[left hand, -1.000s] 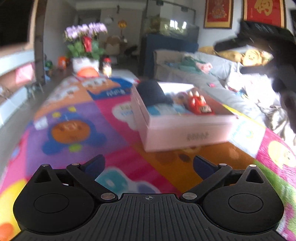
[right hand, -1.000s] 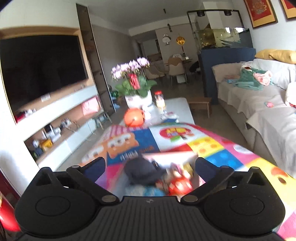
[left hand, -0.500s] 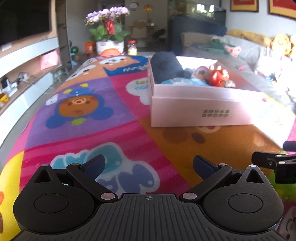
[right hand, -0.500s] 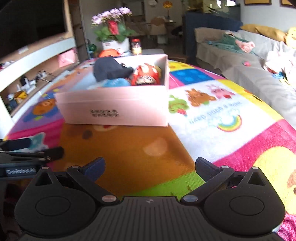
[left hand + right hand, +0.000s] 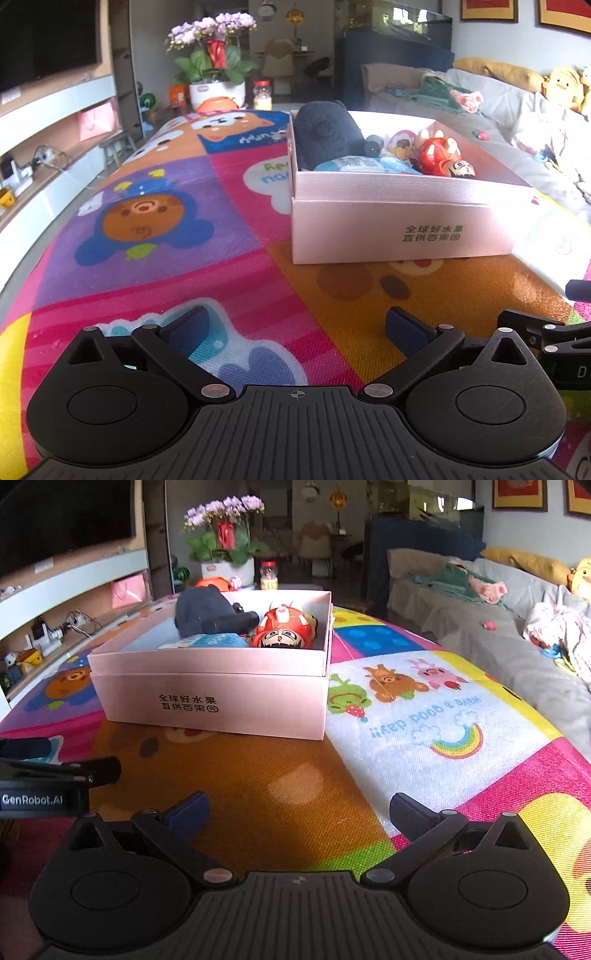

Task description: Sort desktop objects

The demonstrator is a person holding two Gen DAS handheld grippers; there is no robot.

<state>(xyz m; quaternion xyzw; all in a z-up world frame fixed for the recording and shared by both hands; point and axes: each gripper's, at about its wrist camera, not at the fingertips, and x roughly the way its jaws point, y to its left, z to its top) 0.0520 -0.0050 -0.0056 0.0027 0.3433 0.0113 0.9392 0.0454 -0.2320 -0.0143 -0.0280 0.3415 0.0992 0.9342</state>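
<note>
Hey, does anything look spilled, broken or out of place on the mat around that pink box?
Nothing stands out. The pink box sits flat on the mat, with the dark plush and red toy inside it. Both grippers are open and empty.

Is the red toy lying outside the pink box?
No, the red toy lies inside the pink box, beside a dark plush.

Satiny pink cardboard box [image 5: 399, 221] on a woven-textured glossy play mat [image 5: 236, 273].
</note>
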